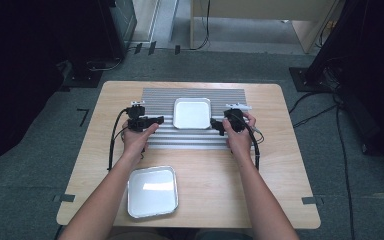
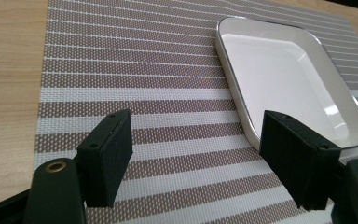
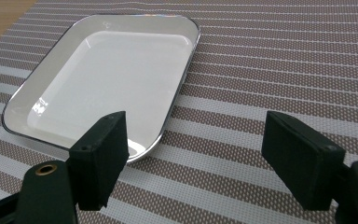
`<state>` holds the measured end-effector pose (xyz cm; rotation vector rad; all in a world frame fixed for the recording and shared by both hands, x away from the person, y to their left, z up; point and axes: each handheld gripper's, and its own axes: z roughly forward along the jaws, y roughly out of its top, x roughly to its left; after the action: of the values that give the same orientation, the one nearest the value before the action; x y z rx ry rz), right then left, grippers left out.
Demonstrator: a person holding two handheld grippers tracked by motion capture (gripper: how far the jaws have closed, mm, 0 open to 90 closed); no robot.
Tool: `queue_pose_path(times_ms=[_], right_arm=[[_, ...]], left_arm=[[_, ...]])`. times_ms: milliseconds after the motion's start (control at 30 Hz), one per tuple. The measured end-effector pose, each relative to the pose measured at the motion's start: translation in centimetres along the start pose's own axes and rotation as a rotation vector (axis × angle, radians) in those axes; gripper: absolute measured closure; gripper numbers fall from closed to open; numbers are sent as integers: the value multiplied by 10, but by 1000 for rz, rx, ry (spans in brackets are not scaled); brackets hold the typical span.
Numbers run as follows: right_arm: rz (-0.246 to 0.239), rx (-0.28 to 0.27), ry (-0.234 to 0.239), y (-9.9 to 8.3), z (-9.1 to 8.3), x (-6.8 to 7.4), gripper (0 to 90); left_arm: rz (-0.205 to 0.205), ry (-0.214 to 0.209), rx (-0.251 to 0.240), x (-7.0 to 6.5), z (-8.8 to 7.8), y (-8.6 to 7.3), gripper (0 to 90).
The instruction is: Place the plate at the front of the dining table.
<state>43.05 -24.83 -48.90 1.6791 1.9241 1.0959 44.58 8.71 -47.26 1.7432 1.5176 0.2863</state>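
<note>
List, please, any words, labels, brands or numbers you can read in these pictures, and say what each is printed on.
None can be read. The white tray on the striped placemat, the second tray near the table edge and both black claws, left and right, bear no legible markings.

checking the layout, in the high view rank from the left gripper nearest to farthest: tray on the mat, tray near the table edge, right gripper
From the left gripper:
1. Tray on the mat, just to its right at the mat's middle.
2. Tray near the table edge, on bare wood by the person's side.
3. Right gripper, past the first tray, on its far side.
</note>
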Motion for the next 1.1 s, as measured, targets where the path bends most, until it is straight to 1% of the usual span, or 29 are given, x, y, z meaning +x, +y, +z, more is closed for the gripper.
queue_pose_path(times_ms=[67,133,167,267,433,467,500,533,633,733,867,900,967,1000,1033,1100], right_arm=[[1,-3,-1,-2,-4,-1,231],[-3,-8,12,-4,-8,-2,226],[-9,-8,12,-6,-11,-1,226],[-20,-13,20,-9,-16,-1,226],[-32,-27,15,-13,-26,-3,227],[-38,-29,13,-15,-28,-2,228],[-38,-29,13,-15,-28,-2,228],[-49,-30,15,-17,-31,-1,226],[-65,-38,16,-19,-36,2,219],[-79,-39,19,-20,-40,6,214],[-106,-44,22,-24,-47,11,210],[-110,-44,19,-26,-50,12,210],[-108,-47,21,-28,-53,11,208],[-100,-52,20,-30,-55,10,208],[-93,-56,20,-31,-57,9,209],[-72,-66,29,-33,-62,6,208]], left_arm=[[4,-13,-9,1,-6,-1,256],[7,-15,-13,2,-9,-2,256],[9,-18,-22,5,-15,-5,257],[11,-17,-34,9,-23,-8,261],[25,-16,-51,14,-34,-16,264],[25,-16,-51,14,-34,-16,264],[18,-28,-56,15,-37,-18,264],[24,-40,-62,15,-42,-20,264],[45,-45,-76,15,-50,-25,264],[46,-53,-86,16,-57,-29,264],[70,-45,-100,18,-68,-36,264],[69,-43,-103,18,-69,-38,264],[78,-38,-103,19,-73,-42,265],[83,-35,-104,19,-75,-44,265],[97,-29,-106,19,-77,-46,265],[103,-24,-112,21,-81,-49,265]])
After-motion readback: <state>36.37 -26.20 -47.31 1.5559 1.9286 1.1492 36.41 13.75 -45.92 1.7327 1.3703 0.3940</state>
